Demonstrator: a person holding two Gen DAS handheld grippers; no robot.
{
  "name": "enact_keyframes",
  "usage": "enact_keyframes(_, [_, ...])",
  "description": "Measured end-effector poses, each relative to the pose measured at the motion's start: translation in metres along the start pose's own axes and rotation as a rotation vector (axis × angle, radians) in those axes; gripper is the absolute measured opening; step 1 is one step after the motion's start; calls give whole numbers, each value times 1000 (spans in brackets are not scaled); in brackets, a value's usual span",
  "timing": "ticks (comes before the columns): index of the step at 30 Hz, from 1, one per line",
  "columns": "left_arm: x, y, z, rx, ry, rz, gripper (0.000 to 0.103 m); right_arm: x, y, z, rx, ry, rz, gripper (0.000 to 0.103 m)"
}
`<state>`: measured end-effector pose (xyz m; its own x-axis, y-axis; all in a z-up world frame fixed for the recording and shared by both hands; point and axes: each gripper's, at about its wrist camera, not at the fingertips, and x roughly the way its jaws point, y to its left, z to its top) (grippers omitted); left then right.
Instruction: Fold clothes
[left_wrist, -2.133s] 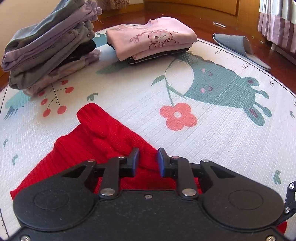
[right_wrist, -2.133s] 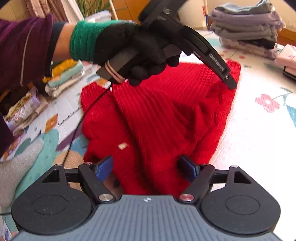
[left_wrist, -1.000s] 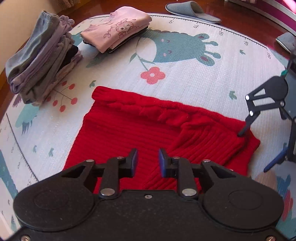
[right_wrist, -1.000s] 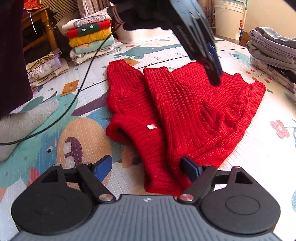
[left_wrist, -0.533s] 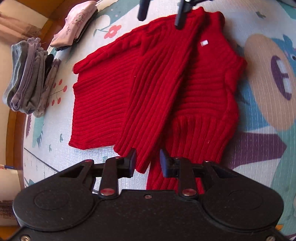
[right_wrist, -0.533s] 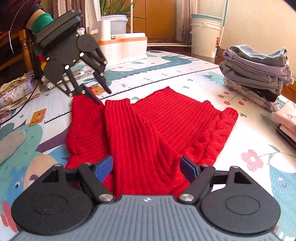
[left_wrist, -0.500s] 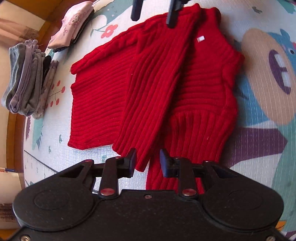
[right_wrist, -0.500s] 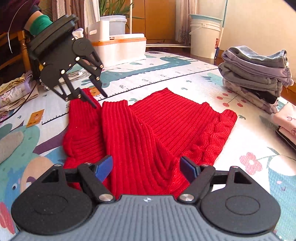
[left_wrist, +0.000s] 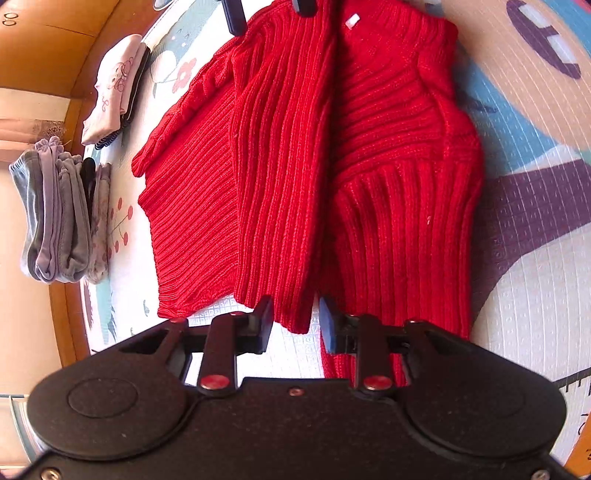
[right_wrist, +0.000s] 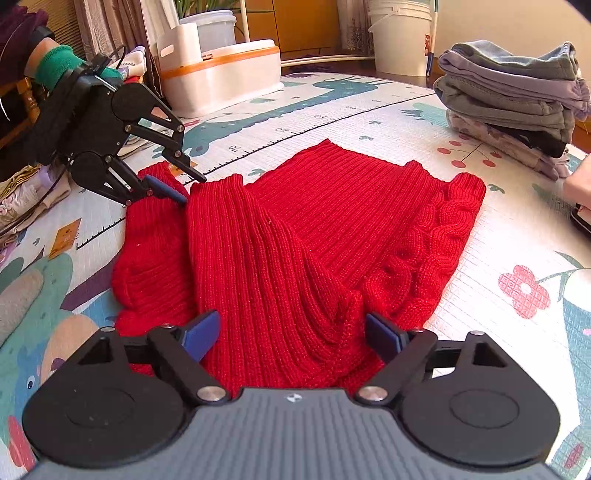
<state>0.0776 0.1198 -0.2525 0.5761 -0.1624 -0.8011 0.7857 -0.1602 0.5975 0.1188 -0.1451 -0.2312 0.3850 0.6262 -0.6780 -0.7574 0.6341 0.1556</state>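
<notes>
A red knitted sweater (left_wrist: 288, 166) lies flat on the play mat (left_wrist: 517, 295), one sleeve folded lengthwise over its body. My left gripper (left_wrist: 295, 328) stands at the sleeve's cuff end with a narrow gap between its jaws; the cuff tip sits in that gap and the pads do not press on it. In the right wrist view the left gripper (right_wrist: 177, 184) shows at the sweater's (right_wrist: 314, 240) far left. My right gripper (right_wrist: 291, 336) hovers over the near end of the sweater, its jaws wide and opening, with knit below them but not gripped. Its fingertips (left_wrist: 232, 16) show in the left wrist view.
A stack of folded grey and lilac clothes (right_wrist: 509, 96) and a folded pink top (left_wrist: 114, 88) sit at the mat's edge. A white box with an orange band (right_wrist: 221, 77), a bucket (right_wrist: 399, 33), more clothes (right_wrist: 22, 199) and a person's socked foot (right_wrist: 18, 299) border the mat.
My left gripper has rolled, swung round and come down to the sleeve's cuff end of the sweater. The right gripper has drifted slightly and its jaws stand a little wider.
</notes>
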Motion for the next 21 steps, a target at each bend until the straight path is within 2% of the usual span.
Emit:
enact_keyframes(1, [0,1,0,-8,6,6,21,-4,2,-1,-1,-8,2,85])
enact_keyframes(2, [-1,2,1,-15,12,12,9,-9,5,-2,-2,-16,3,85])
enact_keyframes(3, [-3,5,1,-26,10,17,7,-13,8,-3,-9,-19,11,85])
enact_keyframes(13, [-51,65,32,-105,-88,86,6,-34,32,-18,-86,29,37,84])
enact_keyframes(18, [-46,106,47,-182,-127,117,6,-36,32,-25,-77,67,50,80])
enact_keyframes(21, [-36,130,55,-256,-151,109,6,-38,34,-31,-76,87,60,77])
